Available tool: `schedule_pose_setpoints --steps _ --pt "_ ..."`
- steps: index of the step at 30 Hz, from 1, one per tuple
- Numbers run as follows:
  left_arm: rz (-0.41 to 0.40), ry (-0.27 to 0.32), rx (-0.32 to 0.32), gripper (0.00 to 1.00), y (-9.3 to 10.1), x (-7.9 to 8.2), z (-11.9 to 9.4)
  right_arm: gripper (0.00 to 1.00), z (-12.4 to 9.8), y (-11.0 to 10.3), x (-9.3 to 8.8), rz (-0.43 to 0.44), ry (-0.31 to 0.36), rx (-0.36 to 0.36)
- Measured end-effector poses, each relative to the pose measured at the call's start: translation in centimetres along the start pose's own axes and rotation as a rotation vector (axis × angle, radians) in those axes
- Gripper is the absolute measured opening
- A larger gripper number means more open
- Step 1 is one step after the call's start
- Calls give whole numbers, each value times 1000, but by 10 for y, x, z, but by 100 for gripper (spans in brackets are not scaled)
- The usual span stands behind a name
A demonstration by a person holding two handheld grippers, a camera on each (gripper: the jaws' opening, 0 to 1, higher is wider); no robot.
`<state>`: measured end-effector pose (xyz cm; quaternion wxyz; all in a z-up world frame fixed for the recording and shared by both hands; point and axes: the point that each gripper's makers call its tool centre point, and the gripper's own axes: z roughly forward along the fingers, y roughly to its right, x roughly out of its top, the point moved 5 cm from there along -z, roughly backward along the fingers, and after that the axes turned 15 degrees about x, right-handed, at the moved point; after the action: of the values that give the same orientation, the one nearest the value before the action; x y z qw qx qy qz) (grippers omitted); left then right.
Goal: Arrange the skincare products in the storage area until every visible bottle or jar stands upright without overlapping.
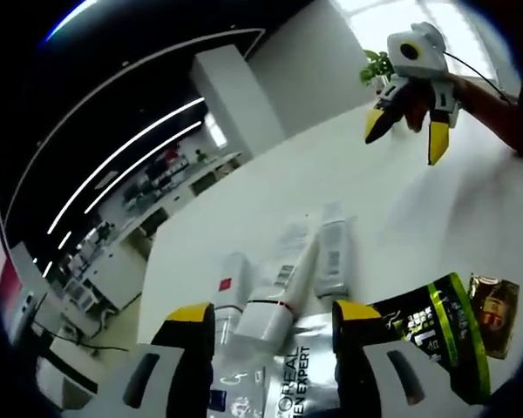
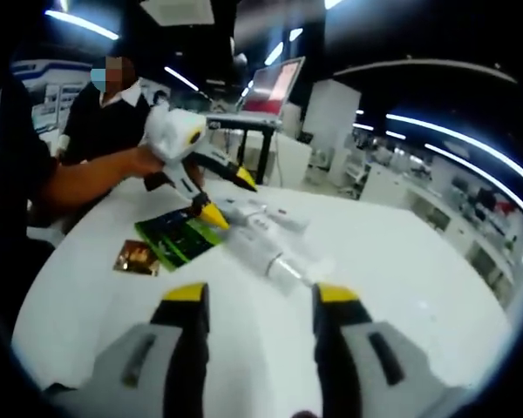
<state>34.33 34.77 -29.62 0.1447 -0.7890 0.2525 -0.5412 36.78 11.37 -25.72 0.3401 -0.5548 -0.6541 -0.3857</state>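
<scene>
White skincare tubes (image 1: 283,279) lie flat in a cluster on the desk (image 1: 401,218), long axes running away from the left hand-held gripper (image 1: 270,326), whose jaws stand apart directly over them. The right hand-held gripper (image 2: 257,300), also apart and empty, hangs well back.

Skincare products, white tabletop (image 1: 418,226):
- White tubes (image 1: 283,283), several, lying flat in a close cluster, some overlapping; one carries a red band at its cap, another a small red square.
- Silver L'Oréal Men Expert pack (image 1: 283,383), lying flat, partly under the tubes.
- Green-and-black sachet (image 1: 436,326), flat, just beside the cluster.
- Small brown sachet (image 1: 492,313), flat, next to the green one.
</scene>
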Motion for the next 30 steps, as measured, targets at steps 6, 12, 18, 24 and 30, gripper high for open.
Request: schedule_pose_setpoints --steps 6,12,18,24,30 --pt "20 -15 -2 49 0 -2 7 46 2 2 -3 7 -3 2" --pt "74 -24 -4 44 4 -2 13 45 3 4 -5 14 -2 1" --pt "96 -24 -7 40 5 -3 17 45 6 5 -8 23 -3 -1" --pt "101 -24 -6 39 5 -3 21 43 7 8 -8 26 6 -11" --pt "84 -30 -16 35 5 -6 24 42 11 11 -11 34 6 -16"
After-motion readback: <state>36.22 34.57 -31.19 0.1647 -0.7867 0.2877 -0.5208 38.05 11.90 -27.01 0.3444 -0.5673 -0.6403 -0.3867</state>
